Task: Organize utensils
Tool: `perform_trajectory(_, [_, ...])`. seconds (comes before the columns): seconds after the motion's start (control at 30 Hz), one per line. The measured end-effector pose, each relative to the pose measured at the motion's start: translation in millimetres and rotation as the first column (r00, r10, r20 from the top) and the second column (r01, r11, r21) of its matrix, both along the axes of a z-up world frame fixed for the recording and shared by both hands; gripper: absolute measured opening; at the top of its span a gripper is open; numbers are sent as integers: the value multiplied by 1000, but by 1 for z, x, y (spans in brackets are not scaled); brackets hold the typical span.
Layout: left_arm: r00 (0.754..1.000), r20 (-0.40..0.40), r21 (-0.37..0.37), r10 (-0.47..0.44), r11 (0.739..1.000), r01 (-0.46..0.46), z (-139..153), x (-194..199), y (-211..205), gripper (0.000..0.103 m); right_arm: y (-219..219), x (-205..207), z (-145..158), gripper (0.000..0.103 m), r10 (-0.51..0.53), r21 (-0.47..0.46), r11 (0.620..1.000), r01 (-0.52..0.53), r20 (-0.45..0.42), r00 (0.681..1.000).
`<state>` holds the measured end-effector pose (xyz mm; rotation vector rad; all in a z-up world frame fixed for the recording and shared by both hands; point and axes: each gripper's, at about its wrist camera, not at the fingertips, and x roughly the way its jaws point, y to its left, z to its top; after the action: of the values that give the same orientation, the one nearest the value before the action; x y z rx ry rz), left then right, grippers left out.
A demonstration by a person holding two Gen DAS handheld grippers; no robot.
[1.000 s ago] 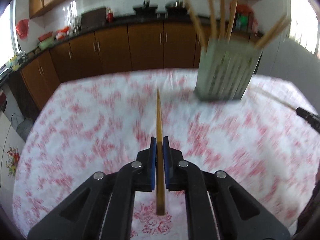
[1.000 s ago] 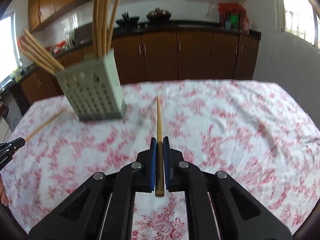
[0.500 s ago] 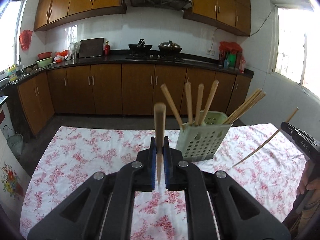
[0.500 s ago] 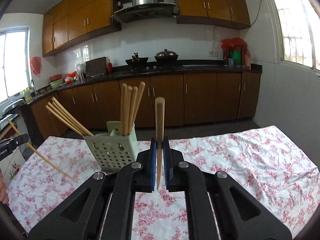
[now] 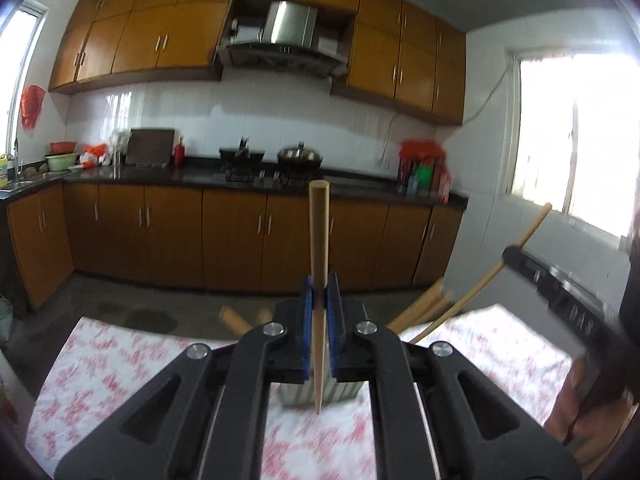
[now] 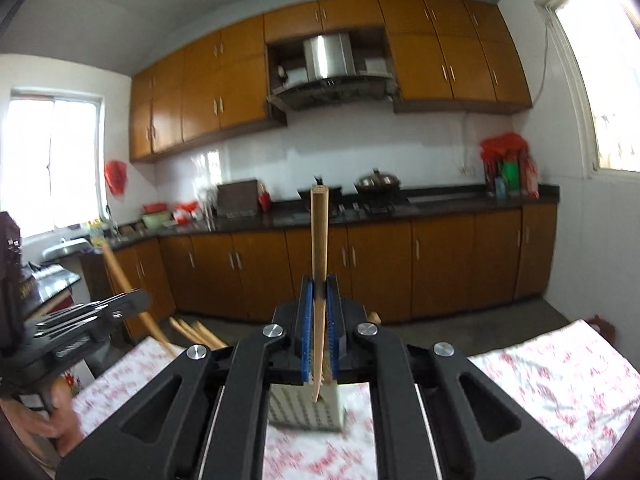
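Note:
My left gripper (image 5: 319,280) is shut on a wooden chopstick (image 5: 319,248) that stands upright, thick end up. My right gripper (image 6: 319,282) is shut on another upright chopstick (image 6: 319,240). A pale green perforated utensil holder (image 6: 308,408) stands on the floral tablecloth, mostly hidden behind each gripper; it also shows in the left wrist view (image 5: 296,394). Several chopsticks (image 5: 420,306) lean out of it. The right gripper with its chopstick shows at the right of the left wrist view (image 5: 532,264). The left gripper shows at the left of the right wrist view (image 6: 92,316).
The table carries a red-and-white floral cloth (image 5: 120,372). Behind it run brown kitchen cabinets (image 5: 232,236) and a dark counter (image 6: 440,198) with pots and bottles. A bright window (image 5: 576,160) is on the right wall.
Both grippers have tilted up and come closer over the holder, which now sits low behind the jaws. Both chopsticks stay gripped and have turned from pointing forward to upright.

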<state>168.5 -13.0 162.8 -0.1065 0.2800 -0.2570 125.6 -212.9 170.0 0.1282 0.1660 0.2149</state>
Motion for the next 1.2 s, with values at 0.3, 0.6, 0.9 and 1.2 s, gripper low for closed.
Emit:
perform_trajectory(0.3, [987, 129, -29, 99, 995, -96, 24, 44, -26, 8, 2, 44, -6, 8, -7, 30, 1000, 7, -1, 1000])
perform_trajectory(0.6, [994, 72, -20, 84, 996, -83, -15, 75, -31, 8, 2, 66, -32, 8, -12, 34, 999, 14, -60, 998])
perform_trajectory(0.9, [991, 71, -36, 114, 993, -112, -14, 55, -7, 48, -2, 39, -27, 49, -36, 13, 999, 37, -53, 998])
perform_trajectory(1.2, [969, 150, 82, 197, 974, -211, -30, -36, 30, 99, -2, -26, -36, 101, -118, -76, 990, 117, -11, 993])
